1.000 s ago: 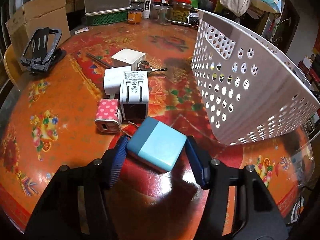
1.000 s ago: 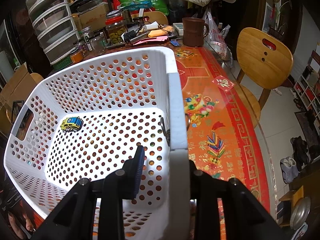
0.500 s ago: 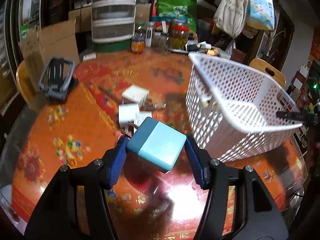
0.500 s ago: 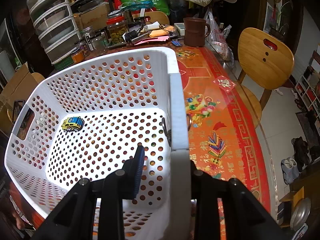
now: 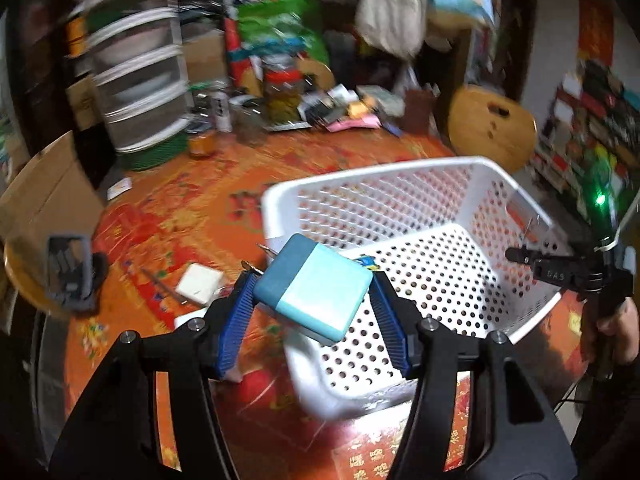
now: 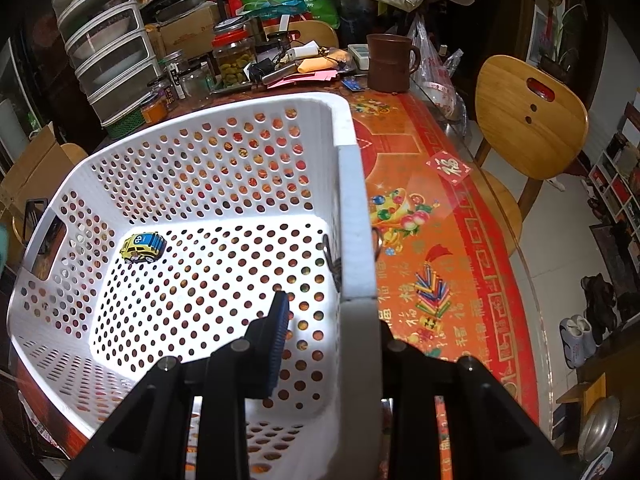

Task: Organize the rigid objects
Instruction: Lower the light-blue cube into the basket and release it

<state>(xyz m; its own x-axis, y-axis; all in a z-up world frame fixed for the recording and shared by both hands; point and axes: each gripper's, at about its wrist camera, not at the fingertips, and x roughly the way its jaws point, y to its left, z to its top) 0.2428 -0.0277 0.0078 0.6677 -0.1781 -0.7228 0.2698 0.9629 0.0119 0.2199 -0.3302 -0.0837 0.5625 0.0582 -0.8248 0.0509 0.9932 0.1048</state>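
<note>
The left tongs [image 5: 316,300] pinch a blue charger [image 5: 314,286] above the basket [image 6: 352,208] rim, probably to drop it inside. The right tongs [image 6: 332,344] clamp the basket wall, steadying it near the bench [image 6: 452,248] edge.

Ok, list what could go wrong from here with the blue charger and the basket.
1. The left gripper pinches the blue charger by its corners, tilted; it could twist loose before it is over the white basket.
2. Dropped from up here, it might land on the toy car or bounce.
3. The right gripper clamps only the basket's thin wall; a knock could tip the basket.
</note>
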